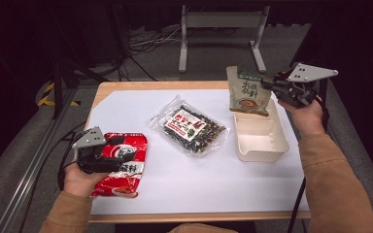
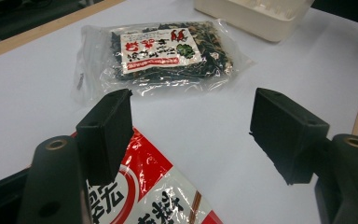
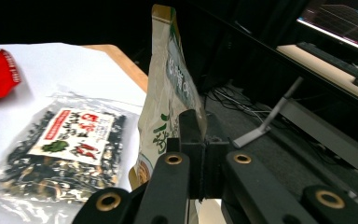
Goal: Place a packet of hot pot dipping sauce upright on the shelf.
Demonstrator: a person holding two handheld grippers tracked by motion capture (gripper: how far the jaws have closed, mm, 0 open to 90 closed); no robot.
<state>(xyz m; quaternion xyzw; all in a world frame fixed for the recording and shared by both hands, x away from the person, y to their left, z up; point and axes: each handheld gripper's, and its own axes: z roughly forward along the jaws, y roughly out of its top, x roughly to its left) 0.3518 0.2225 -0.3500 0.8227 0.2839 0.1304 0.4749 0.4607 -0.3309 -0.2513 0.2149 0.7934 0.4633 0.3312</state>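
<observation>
Right gripper (image 1: 271, 85) fingers clenched on edge of green-beige pouch (image 1: 246, 92), pouch hanging above far end of cream bin (image 1: 261, 138). Judged step: lower pouch into bin. Keep grip firm, centre pouch over opening, descend until bottom rests inside, then release. Left gripper (image 1: 118, 154) fingers released, spread above red packet (image 1: 122, 167); seaweed bag (image 2: 161, 51) beyond fingers on tabletop (image 1: 184, 179).

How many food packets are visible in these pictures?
3. A red-and-white plastic packet lies at the table's left; a clear plastic packet of dark dried greens lies mid-table; a beige-and-green paper pouch hangs above the cream plastic bin, clamped by the right hand-held gripper.
</observation>
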